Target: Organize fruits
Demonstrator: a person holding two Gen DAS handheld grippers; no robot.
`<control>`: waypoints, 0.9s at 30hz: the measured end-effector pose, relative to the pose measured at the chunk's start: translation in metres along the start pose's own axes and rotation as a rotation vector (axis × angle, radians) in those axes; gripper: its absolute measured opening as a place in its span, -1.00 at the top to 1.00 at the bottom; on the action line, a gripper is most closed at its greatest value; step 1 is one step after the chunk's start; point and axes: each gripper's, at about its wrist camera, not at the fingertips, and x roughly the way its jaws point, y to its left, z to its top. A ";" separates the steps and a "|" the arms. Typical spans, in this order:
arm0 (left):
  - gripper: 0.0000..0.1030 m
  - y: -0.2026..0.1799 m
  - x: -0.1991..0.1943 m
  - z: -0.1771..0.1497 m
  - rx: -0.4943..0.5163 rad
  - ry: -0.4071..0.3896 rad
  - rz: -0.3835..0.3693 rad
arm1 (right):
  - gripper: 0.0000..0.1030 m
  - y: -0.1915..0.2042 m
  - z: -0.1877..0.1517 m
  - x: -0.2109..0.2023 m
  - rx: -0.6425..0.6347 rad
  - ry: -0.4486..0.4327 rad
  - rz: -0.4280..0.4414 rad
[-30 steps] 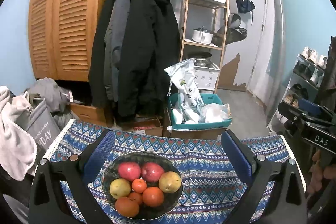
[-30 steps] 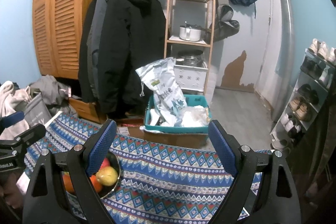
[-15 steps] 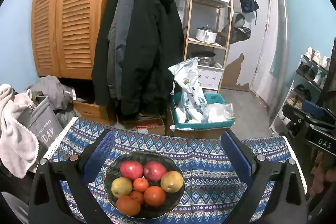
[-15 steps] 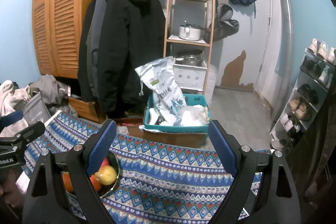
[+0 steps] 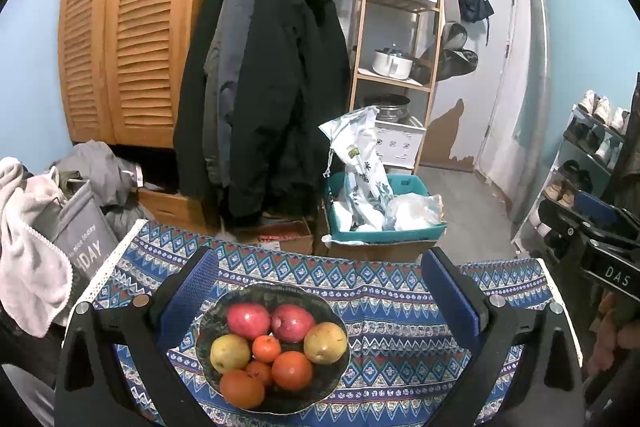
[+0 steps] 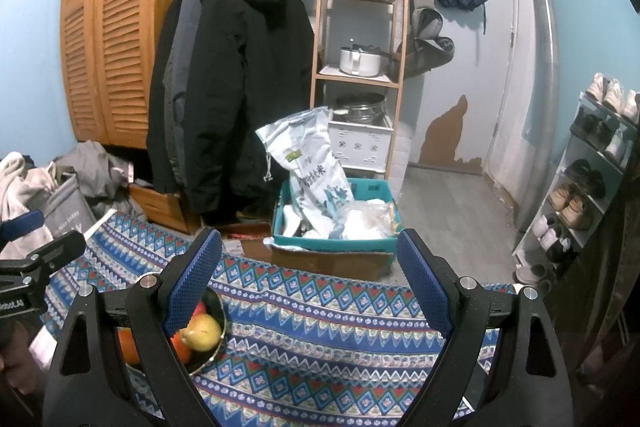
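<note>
A dark bowl [image 5: 334, 385] on the blue patterned tablecloth [image 5: 392, 327] holds two red apples [image 5: 248, 319], two yellow-green pears [image 5: 325, 342] and several oranges [image 5: 292, 370]. My left gripper [image 5: 320, 291] hangs open above the bowl, blue pads wide apart, nothing between them. In the right wrist view the bowl [image 6: 218, 313] shows at lower left, partly hidden behind the left finger. My right gripper [image 6: 310, 277] stands open over bare cloth [image 6: 328, 339] to the right of the bowl, holding nothing.
Beyond the table's far edge sit a teal bin [image 5: 416, 229] with a white sack and bags, a cardboard box, hanging dark coats [image 5: 276, 83] and a wooden shelf rack [image 6: 360, 27]. Laundry and a grey bag [image 5: 80, 227] lie left. A shoe rack [image 6: 592, 187] stands right.
The left wrist view shifted slightly, the bowl sitting a little further right and higher between the fingers. The right gripper kept still and both stay open.
</note>
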 end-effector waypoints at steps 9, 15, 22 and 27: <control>-0.98 -0.002 0.000 0.000 0.007 0.003 0.041 | -0.71 0.000 0.000 0.001 -0.001 0.000 -0.002; -0.98 -0.007 -0.005 0.000 0.032 -0.022 0.056 | -0.71 -0.001 -0.001 0.000 -0.001 0.000 -0.003; -0.98 -0.010 -0.004 0.001 0.037 -0.016 0.050 | -0.71 -0.001 -0.001 0.000 -0.003 0.001 -0.004; -0.98 -0.010 -0.005 0.001 0.034 -0.018 0.049 | -0.71 -0.001 0.000 0.000 -0.003 0.001 -0.002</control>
